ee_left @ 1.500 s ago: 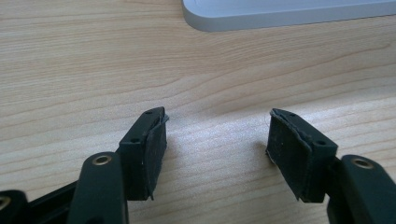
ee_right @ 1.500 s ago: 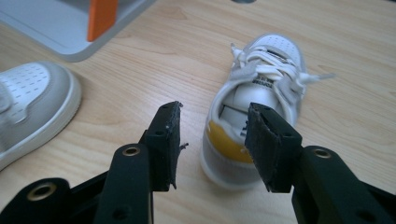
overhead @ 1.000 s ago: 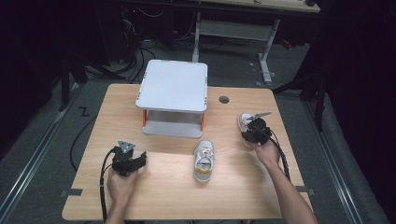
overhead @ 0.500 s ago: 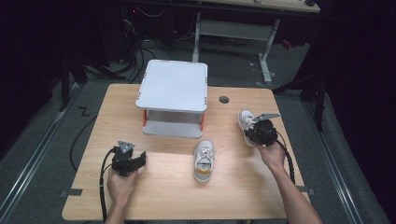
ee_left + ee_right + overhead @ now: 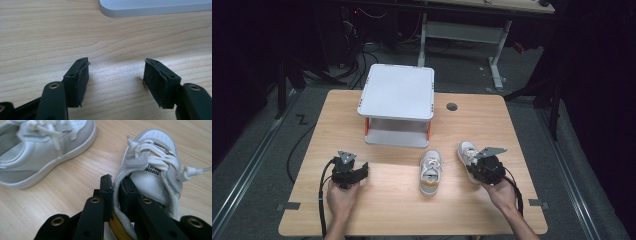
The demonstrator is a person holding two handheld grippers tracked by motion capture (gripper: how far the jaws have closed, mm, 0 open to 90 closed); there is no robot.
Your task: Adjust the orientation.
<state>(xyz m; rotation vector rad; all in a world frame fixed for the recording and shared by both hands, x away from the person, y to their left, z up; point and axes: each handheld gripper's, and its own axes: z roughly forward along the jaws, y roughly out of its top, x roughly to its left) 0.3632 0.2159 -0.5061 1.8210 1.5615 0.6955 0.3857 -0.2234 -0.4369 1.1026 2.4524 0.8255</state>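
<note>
A: Movement first: my right gripper (image 5: 115, 185) has carried the small white leather lace-up shoe (image 5: 467, 153) across the light wooden desk (image 5: 402, 210), from out near the right edge to a spot just beside its mate.

B: Is it actually gripped, or just nudged along?

A: Gripped. In the right gripper view the fingers (image 5: 106, 192) have just closed onto the padded heel collar, one outside the shoe and one inside the opening, with only the collar between them.

B: Where's the other shoe?

A: The second white shoe with the orange heel patch (image 5: 430, 172) lies near the middle of the desk, toe pointing at the white two-tier rack with orange posts (image 5: 398, 92). The carried shoe sits to its right, close but apart, toe also roughly toward the rack.

B: And your left side?

A: The left gripper (image 5: 115, 75) hasn't budged. It rests low on the desk at the left, fingers (image 5: 77, 82) partly spread with bare wood between them and nothing held.

B: So what does the shift buy us?

A: I'd judge the pair is being brought together in front of the rack, probably for shelving. The grip is a narrow pinch on soft padding, so the shoe could swing if lifted.
</note>
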